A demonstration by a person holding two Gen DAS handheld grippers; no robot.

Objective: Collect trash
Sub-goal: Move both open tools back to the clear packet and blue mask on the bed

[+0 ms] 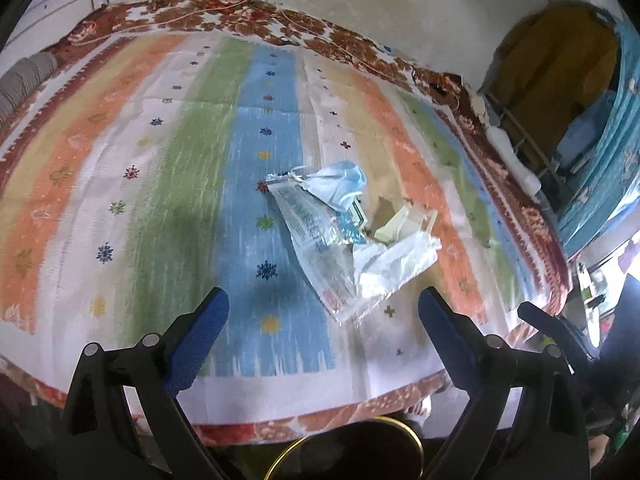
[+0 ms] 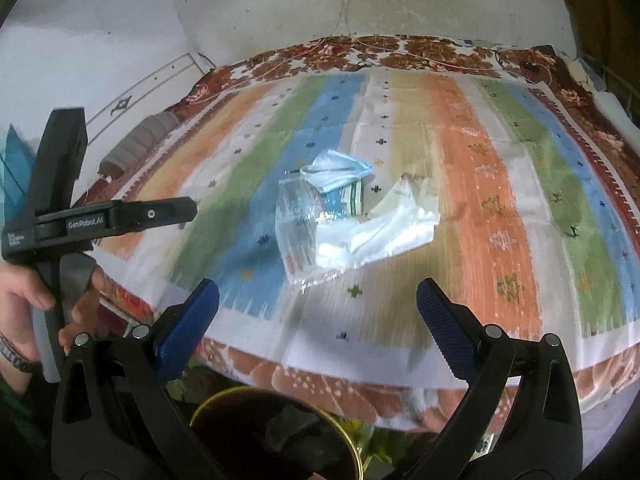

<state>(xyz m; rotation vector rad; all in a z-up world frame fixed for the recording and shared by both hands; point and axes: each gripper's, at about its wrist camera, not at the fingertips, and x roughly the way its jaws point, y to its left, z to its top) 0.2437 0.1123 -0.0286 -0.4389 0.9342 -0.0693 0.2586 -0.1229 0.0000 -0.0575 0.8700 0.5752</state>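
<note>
The trash pile [image 1: 352,236] lies in the middle of the striped bedspread [image 1: 120,184], ahead of both grippers and apart from them. The left gripper [image 1: 324,320] and right gripper [image 2: 318,312] stand wide apart, holding nothing.

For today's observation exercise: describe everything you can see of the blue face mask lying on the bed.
The blue face mask is a light blue, thin, soft-looking disposable mask, crumpled and partly folded, with a thin white ear loop showing at its left edge. It sits on top of the trash pile in the middle of the striped bedspread, resting on a clear printed plastic wrapper and against a small green-and-white box. Neither gripper touches it; both stand open, short of the pile.
</note>
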